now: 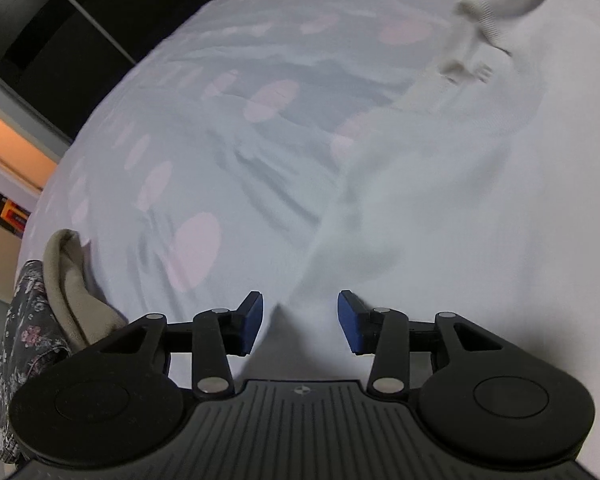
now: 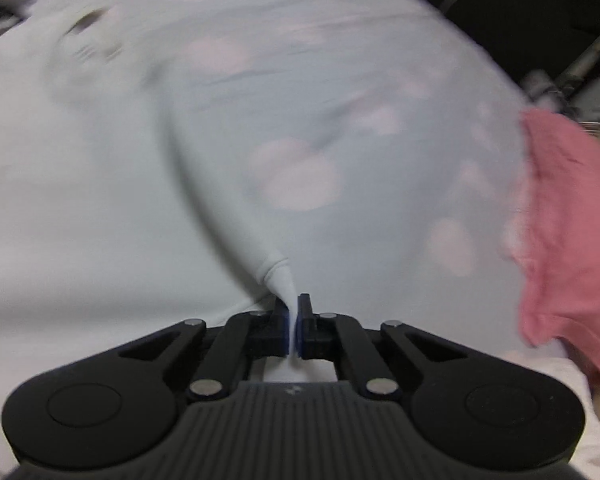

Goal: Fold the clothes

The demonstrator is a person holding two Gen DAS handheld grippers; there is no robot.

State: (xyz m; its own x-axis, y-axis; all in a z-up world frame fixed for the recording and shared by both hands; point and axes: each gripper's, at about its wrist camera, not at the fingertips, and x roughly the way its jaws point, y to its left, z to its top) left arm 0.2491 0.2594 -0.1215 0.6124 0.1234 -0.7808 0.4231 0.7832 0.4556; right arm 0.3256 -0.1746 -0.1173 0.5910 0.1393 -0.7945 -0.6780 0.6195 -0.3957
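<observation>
While your right gripper (image 2: 293,326) is pinched tight on a thin corner of the white garment (image 2: 80,200), your left gripper (image 1: 300,322) stands partly open with the garment's edge between the pads, apparently not clamped. Risk: pull now and only the right side lifts, skewing the fold. That right pinch is shallow, so a tug could slip it. The garment lies flat on the spotted bedsheet (image 1: 220,120); the pink cloth (image 2: 568,216) nearby could snag.
</observation>
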